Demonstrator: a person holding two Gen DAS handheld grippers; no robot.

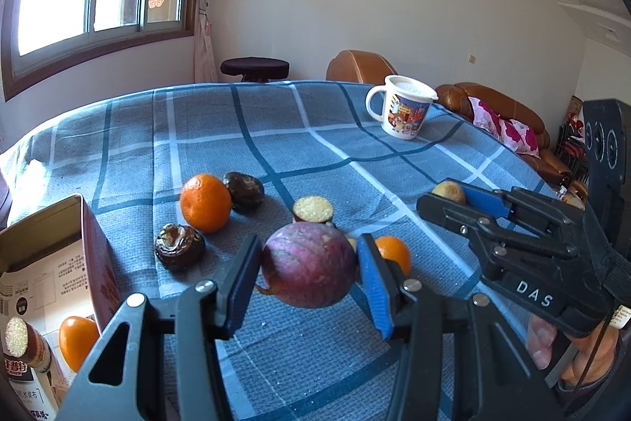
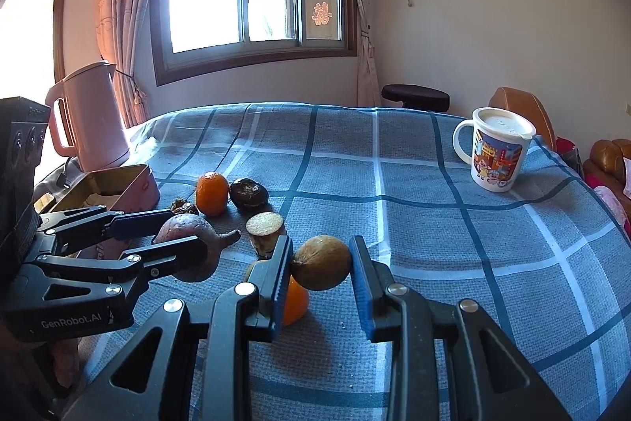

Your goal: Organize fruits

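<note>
My left gripper (image 1: 309, 273) is shut on a purple root-like fruit with a tail (image 1: 309, 263), held over the checked cloth. The right wrist view shows that fruit (image 2: 189, 235) from the side, between the left gripper's (image 2: 173, 235) fingers. My right gripper (image 2: 320, 263) is shut on a round tan-brown fruit (image 2: 321, 263); in the left wrist view this gripper (image 1: 445, 198) stands at the right. On the cloth lie a mandarin (image 1: 205, 202), two dark wrinkled fruits (image 1: 243, 191) (image 1: 179, 247), a cut stub with a yellow face (image 1: 313, 210) and a small orange (image 1: 392, 253).
An open carton (image 1: 59, 263) at the near left holds an orange (image 1: 77, 340) and another cut stub (image 1: 17, 336). A lidded cartoon mug (image 2: 497, 152) stands far right. A pink kettle (image 2: 90, 117) stands behind the carton. The blue checked tablecloth (image 2: 394, 223) stretches to the right.
</note>
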